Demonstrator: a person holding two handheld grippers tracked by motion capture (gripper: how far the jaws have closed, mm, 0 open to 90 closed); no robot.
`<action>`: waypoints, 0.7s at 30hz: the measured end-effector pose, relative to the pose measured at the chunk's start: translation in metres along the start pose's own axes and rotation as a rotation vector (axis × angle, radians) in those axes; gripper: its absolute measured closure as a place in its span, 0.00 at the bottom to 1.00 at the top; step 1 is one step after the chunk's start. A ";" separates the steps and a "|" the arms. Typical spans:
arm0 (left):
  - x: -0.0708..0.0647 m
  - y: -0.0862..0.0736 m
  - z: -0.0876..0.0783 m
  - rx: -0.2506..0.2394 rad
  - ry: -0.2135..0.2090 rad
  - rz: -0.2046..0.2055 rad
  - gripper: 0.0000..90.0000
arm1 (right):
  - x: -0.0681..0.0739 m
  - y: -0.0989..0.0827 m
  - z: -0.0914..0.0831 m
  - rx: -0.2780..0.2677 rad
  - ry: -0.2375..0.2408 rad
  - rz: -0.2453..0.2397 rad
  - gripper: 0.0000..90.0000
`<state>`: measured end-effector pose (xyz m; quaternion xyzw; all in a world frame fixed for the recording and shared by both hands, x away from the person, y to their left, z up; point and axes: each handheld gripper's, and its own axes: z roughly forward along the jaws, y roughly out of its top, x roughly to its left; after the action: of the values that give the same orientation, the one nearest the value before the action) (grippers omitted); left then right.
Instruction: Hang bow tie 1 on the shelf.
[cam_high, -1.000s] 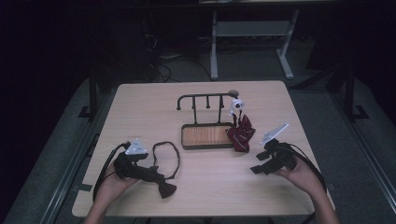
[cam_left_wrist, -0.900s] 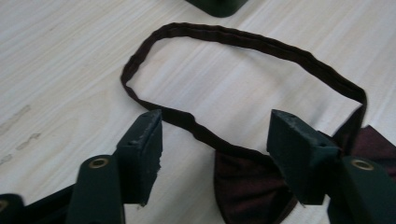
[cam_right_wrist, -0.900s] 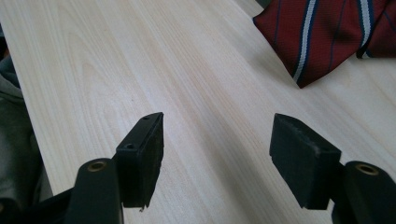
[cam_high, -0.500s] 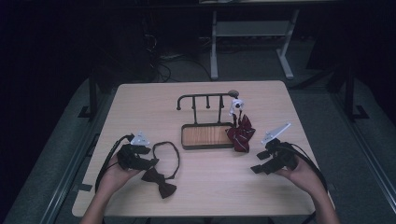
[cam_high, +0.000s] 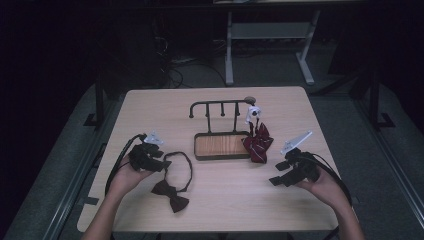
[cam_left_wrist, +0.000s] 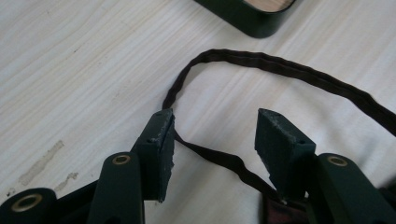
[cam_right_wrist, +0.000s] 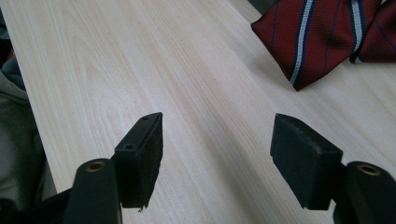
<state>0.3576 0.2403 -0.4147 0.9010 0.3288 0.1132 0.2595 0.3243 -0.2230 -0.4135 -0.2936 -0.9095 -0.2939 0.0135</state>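
Observation:
A dark bow tie (cam_high: 171, 196) lies on the table's front left, and its thin strap (cam_high: 186, 165) loops away from it. My left gripper (cam_high: 161, 164) is at the loop's left side. In the left gripper view the strap (cam_left_wrist: 210, 158) runs across the gap of my left gripper (cam_left_wrist: 215, 126). Its jaws have just been closing but still stand apart, with neither pad pressing the strap. A red striped bow tie (cam_high: 258, 143) hangs at the right end of a black hook rack (cam_high: 220, 105). My right gripper (cam_high: 277, 173) hovers open and holds nothing in front of it.
The rack stands on a dark tray with a wooden floor (cam_high: 222, 146) at the table's middle; its corner (cam_left_wrist: 252, 23) shows beyond the strap. The red tie (cam_right_wrist: 322, 32) lies beyond my right gripper (cam_right_wrist: 217, 126). Table edges run close to both hands.
My left gripper has moved forward and a little right onto the strap loop, and its jaws have narrowed. The right hand has kept still.

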 end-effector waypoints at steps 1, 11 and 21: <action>0.001 0.002 0.002 0.007 0.000 -0.002 0.54 | 0.000 0.000 0.000 -0.001 0.000 0.001 0.38; 0.015 0.008 0.018 0.046 0.008 -0.028 0.57 | 0.000 0.000 -0.001 -0.006 0.000 -0.002 0.38; 0.025 0.004 0.025 0.039 0.009 -0.078 0.66 | 0.000 0.000 0.000 -0.003 -0.004 -0.007 0.38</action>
<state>0.3883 0.2435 -0.4328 0.8919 0.3670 0.1003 0.2445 0.3243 -0.2228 -0.4130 -0.2910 -0.9101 -0.2947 0.0103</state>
